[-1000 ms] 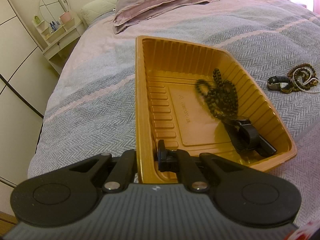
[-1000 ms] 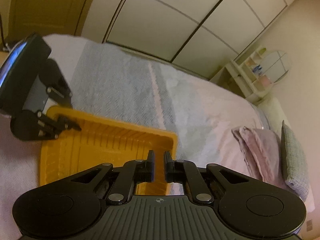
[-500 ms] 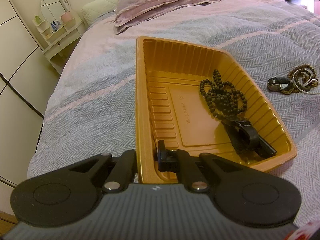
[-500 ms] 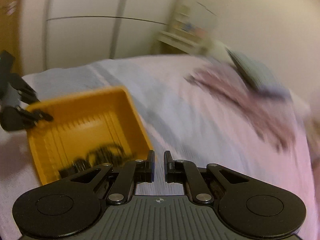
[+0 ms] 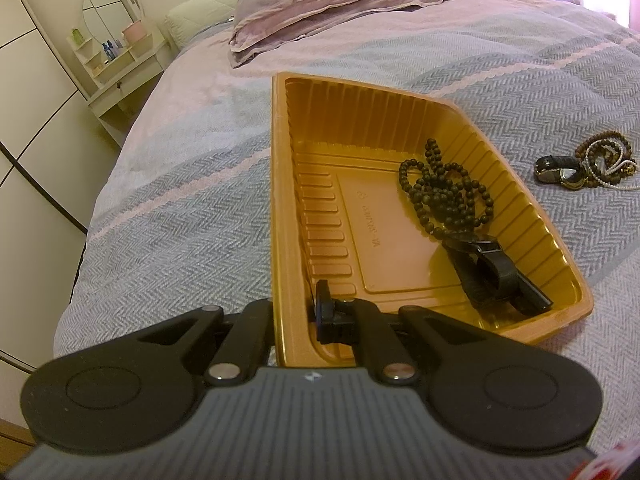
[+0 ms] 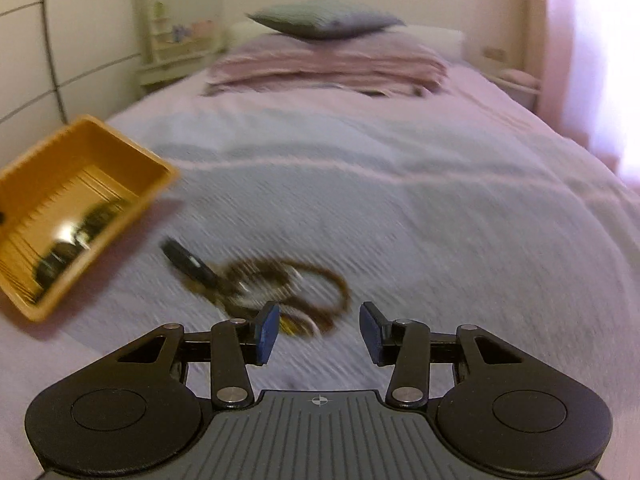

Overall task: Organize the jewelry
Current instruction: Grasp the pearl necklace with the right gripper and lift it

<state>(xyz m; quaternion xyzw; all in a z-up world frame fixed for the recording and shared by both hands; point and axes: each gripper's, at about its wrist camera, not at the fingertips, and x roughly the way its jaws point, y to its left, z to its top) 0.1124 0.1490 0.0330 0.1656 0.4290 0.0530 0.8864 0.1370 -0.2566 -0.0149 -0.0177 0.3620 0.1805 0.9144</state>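
1. my left gripper (image 5: pixel 298 312) has its jaws clamped on the near wall of the orange tray (image 5: pixel 280 200), pinning it on the bed (image 5: pixel 180 208). if i lean on that thin plastic wall the tray could tip or buckle, and the dark bead strand (image 5: pixel 442 188) and the black watch (image 5: pixel 492 276), both lying inside it toward its right wall, would slide out.
2. my right gripper (image 6: pixel 318 334) has jaws that have just been opening; they stand apart with nothing between them, hanging just short of the loose jewelry pile (image 6: pixel 272 284), which lies on the bed to the right of the tray, near but apart from it.
3. the pile is the real risk (brown bead loops, a pale strand and a second watch (image 5: pixel 558 168) all tangled together). closing on one loop may drag the others along, or one may drop off halfway to the tray.
4. the right wrist view is smeared by motion, so i cannot tell which loop lies on top; a blind pinch could catch the bedcover instead.
5. the soft bed gives under pressure, so a piece may sink away from the jaws.
6. the tray's right wall stands between pile and tray floor; i must lift over it.
7. the folded blankets (image 5: pixel 340 0), the pillow (image 6: pixel 324 22) and the vanity shelf (image 5: pixel 116 60) sit well beyond the tray, out of the way.
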